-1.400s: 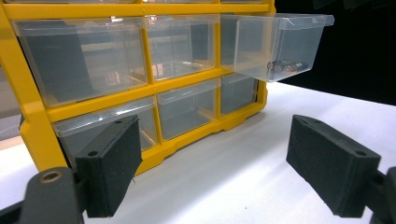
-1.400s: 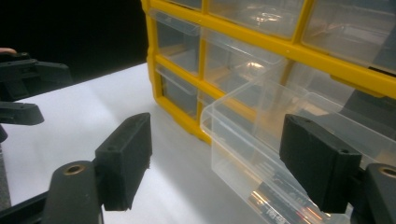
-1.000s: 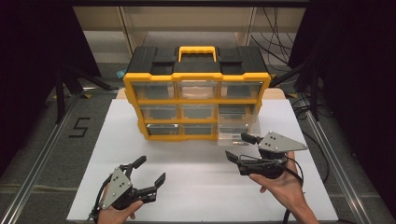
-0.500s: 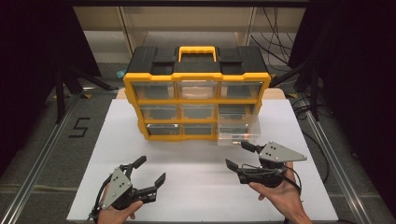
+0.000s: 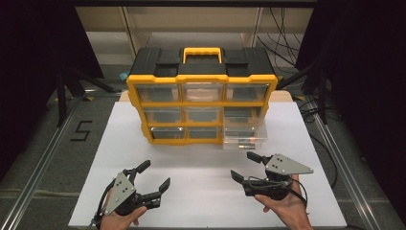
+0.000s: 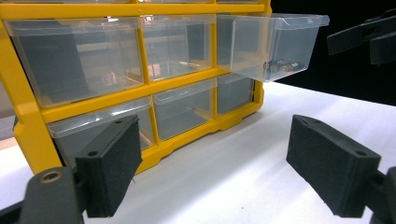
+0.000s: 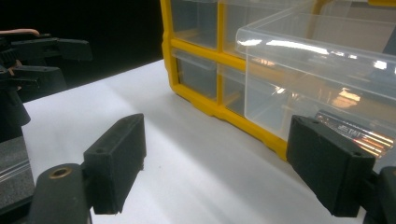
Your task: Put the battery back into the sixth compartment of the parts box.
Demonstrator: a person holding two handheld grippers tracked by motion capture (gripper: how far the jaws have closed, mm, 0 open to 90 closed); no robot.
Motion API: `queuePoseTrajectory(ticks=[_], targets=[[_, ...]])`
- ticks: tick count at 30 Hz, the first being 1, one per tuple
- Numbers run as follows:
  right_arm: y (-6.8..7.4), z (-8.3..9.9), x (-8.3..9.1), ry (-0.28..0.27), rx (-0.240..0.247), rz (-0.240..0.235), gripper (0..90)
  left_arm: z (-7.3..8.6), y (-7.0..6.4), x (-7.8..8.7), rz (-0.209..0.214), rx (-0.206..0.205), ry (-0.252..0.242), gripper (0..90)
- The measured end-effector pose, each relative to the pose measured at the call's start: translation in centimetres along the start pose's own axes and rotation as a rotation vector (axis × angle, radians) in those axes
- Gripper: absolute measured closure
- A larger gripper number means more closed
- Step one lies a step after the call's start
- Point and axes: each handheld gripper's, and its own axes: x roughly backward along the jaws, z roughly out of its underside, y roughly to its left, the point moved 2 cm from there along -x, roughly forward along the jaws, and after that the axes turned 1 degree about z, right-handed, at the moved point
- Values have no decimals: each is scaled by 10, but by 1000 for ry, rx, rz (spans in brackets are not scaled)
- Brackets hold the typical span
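The left claw (image 5: pixel 154 176) hovers over the white bench (image 5: pixel 201 158), in front of the yellow organizer (image 5: pixel 201 98) and toward its left end, well apart from it; its jaws stand wide with nothing between them, and a hand (image 5: pixel 119 218) grips it from below. In the left gripper view the same wide jaws frame the organizer's lower clear drawers. The organizer stands upright at the far middle of the bench, with a black top and a yellow handle (image 5: pixel 202 52), and three rows of three clear drawers. Its bottom right drawer (image 5: pixel 245 136) is pulled out past the yellow frame toward the person, while the others sit flush. Small metallic things (image 6: pixel 282 66) lie on the pulled-out drawer's floor; what they are is too small to tell. The right claw (image 5: pixel 244 167) is in front of the organizer's right end, just short of the pulled-out drawer and not touching it, its jaws also wide and holding nothing. In the right gripper view that drawer sits close behind the right jaw.
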Motion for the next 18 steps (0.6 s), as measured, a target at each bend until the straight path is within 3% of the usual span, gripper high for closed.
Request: queuePoseTrajectory(ticks=[1, 3, 7, 18], targets=[[-1, 1, 0, -18, 12, 10, 209, 0, 0, 0, 0, 0, 0, 173], [0, 2, 2, 6, -2, 2, 209, 0, 0, 0, 1, 0, 1, 173], [0, 7, 4, -2, -20, -9, 206, 0, 0, 0, 2, 0, 2, 173], [1, 15, 10, -4, -32, 13, 192, 0, 0, 0, 2, 0, 2, 173]])
